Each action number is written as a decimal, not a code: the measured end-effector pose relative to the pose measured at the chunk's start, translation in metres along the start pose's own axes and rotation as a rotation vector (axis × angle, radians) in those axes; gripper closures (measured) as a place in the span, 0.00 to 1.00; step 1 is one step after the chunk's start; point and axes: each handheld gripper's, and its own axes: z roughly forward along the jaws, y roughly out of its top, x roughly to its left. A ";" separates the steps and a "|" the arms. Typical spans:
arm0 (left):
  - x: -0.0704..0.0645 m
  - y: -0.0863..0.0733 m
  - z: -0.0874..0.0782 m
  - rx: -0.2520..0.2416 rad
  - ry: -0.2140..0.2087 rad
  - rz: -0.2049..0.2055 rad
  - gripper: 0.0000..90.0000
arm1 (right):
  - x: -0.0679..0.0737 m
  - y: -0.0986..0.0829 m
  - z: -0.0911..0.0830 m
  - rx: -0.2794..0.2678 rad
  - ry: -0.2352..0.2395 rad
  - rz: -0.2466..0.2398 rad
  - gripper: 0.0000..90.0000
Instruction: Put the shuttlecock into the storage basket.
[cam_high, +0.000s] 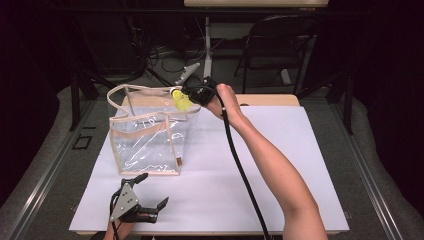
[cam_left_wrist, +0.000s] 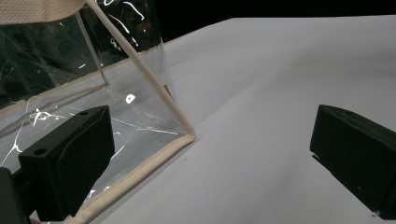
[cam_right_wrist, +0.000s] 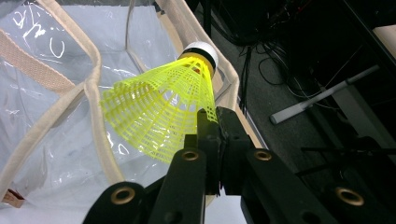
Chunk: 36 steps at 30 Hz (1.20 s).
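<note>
since i've got the right gripper clamped on the yellow shuttlecock over the clear bag's far right rim, next is probably unclamping over the mouth. left gripper waits near, jaws apart.

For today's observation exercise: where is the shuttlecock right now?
High view: the shuttlecock is pinched in the right gripper, over the back right rim of the clear bag.

clear glossy plastic bag w/ cloth trim, yellow plastic-mesh shuttlecock
</note>
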 end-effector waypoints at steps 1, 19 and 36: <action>0.000 0.000 0.000 0.000 0.000 -0.001 0.00 | 0.001 0.000 0.000 0.003 0.001 0.002 0.99; 0.000 0.000 0.000 -0.002 0.000 0.001 0.00 | 0.005 0.003 0.007 0.024 -0.008 -0.021 0.99; 0.000 0.000 0.000 -0.002 -0.001 0.002 0.00 | 0.006 0.002 0.016 0.048 -0.009 0.004 0.98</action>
